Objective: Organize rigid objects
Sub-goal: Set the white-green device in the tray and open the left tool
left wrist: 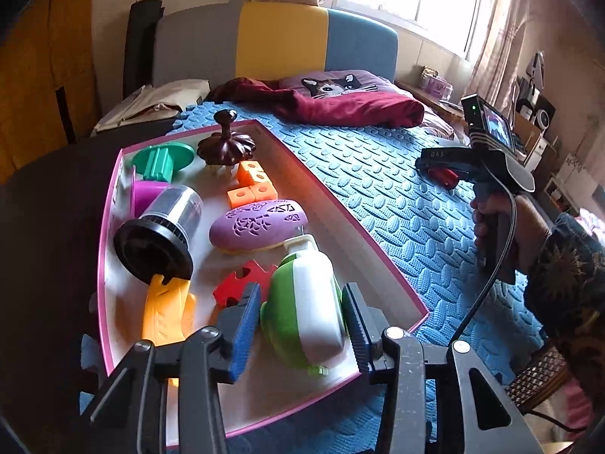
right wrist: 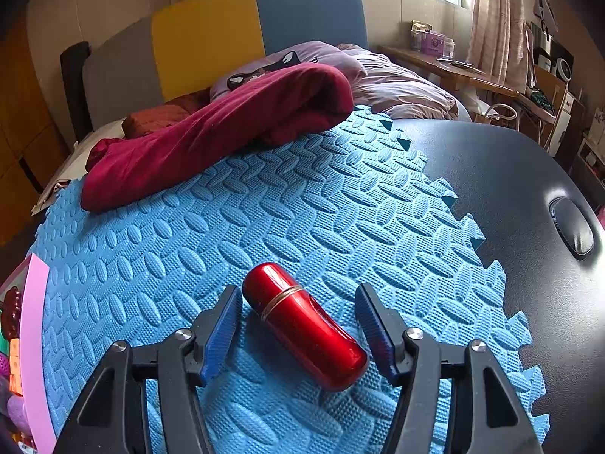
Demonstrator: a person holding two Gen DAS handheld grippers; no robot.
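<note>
A pink-rimmed white tray (left wrist: 382,265) lies on the blue foam mat (left wrist: 378,189). It holds a green and white pump bottle (left wrist: 306,302), a purple perforated oval (left wrist: 257,223), orange cubes (left wrist: 251,183), a red puzzle piece (left wrist: 242,280), a yellow piece (left wrist: 166,310), a black and silver cylinder (left wrist: 162,230), a green disc (left wrist: 162,159) and a dark wooden knobbed lid (left wrist: 227,143). My left gripper (left wrist: 302,314) is open around the pump bottle. My right gripper (right wrist: 298,321) is open, its jaws on either side of a shiny red cylinder (right wrist: 302,325) lying on the mat (right wrist: 227,227). The right gripper also shows in the left wrist view (left wrist: 438,170).
A maroon cloth (right wrist: 211,128) lies at the mat's far edge, with a cat pillow (left wrist: 336,83) behind it. The dark table (right wrist: 510,189) is bare to the right of the mat. The tray's pink edge (right wrist: 34,340) shows at far left. A desk (right wrist: 453,68) stands by the window.
</note>
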